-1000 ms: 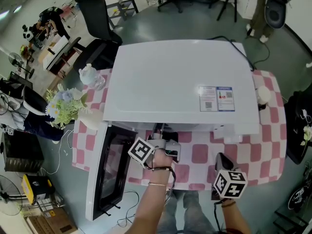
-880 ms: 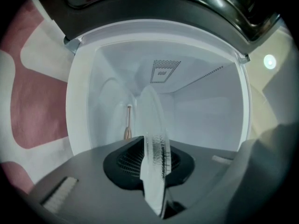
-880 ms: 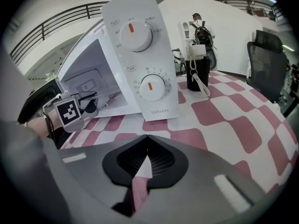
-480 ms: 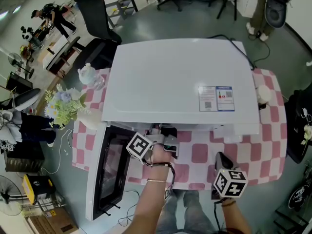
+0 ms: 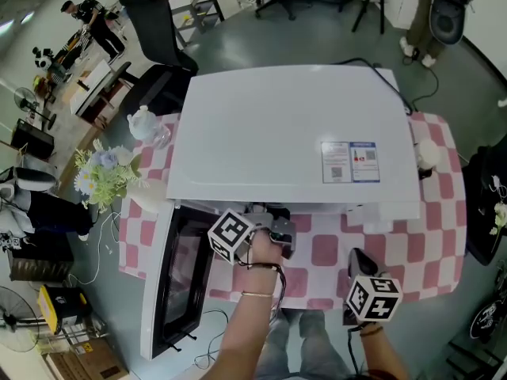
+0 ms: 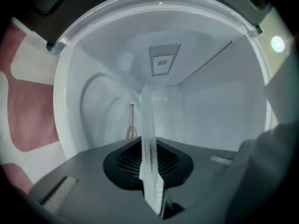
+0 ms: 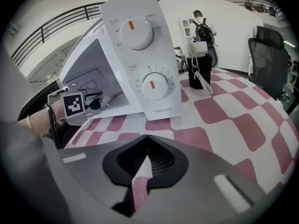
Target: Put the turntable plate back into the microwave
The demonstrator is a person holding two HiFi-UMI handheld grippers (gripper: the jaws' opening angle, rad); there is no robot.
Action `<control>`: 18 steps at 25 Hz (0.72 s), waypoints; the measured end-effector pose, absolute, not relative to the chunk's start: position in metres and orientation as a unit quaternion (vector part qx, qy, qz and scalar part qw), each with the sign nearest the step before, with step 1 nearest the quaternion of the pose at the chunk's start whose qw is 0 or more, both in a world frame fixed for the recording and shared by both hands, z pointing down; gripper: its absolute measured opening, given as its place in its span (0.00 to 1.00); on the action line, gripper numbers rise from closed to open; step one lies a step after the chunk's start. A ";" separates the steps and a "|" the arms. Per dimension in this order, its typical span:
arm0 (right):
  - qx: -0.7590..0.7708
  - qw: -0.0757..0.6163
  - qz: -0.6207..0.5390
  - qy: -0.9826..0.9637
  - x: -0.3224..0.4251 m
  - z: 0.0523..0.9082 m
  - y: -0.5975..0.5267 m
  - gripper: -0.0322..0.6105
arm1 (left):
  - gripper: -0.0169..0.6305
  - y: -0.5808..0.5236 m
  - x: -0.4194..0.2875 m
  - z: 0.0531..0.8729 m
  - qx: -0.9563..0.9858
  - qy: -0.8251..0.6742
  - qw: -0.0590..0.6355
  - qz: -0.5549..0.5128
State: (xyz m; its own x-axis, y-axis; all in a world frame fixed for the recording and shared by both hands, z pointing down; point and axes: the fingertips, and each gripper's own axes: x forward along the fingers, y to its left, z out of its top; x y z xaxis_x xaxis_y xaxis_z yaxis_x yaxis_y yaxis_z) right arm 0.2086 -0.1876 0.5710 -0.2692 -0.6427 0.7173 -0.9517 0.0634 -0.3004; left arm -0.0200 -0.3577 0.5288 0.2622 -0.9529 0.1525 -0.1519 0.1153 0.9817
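The white microwave (image 5: 293,133) stands on the checked tablecloth with its door (image 5: 178,279) swung open to the left. My left gripper (image 5: 272,216) reaches into the opening. In the left gripper view the clear glass turntable plate (image 6: 147,125) shows edge-on between the jaws, pointing into the white cavity (image 6: 210,106). The left gripper (image 6: 152,171) is shut on the plate's rim, and its jaws have just been closing. A small tan part (image 6: 132,130) sticks out of the cavity's surface beyond the plate. My right gripper (image 5: 358,258) rests shut and empty at the front right (image 7: 146,146).
A white teapot (image 5: 144,121) and a bunch of flowers (image 5: 107,172) stand left of the microwave. A dark cup with a strap (image 7: 198,71) sits to the right of the control panel (image 7: 145,55). An office chair (image 7: 273,59) stands beyond the table edge.
The left gripper has shifted slightly toward the microwave opening and tilted a little. The right gripper has stayed where it was.
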 end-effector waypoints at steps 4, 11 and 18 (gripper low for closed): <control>0.570 0.201 0.380 -0.700 0.210 0.570 -0.189 0.06 | 0.06 -0.358 -0.018 0.533 0.564 -0.502 0.567 -0.329; 0.571 0.201 0.380 -0.699 0.212 0.570 -0.186 0.06 | 0.11 -0.359 -0.018 0.532 0.583 -0.542 0.546 -0.261; 0.570 0.199 0.380 -0.700 0.213 0.569 -0.185 0.06 | 0.24 -0.362 -0.013 0.523 0.616 -0.540 0.525 -0.233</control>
State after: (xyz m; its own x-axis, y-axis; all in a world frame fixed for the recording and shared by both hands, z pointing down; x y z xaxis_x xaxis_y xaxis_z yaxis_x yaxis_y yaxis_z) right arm 0.2129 -0.1851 0.5686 -0.2700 -0.6476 0.7125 -0.9503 0.0601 -0.3055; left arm -0.0134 -0.3618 0.5234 0.3094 -0.9088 0.2799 -0.4201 0.1334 0.8976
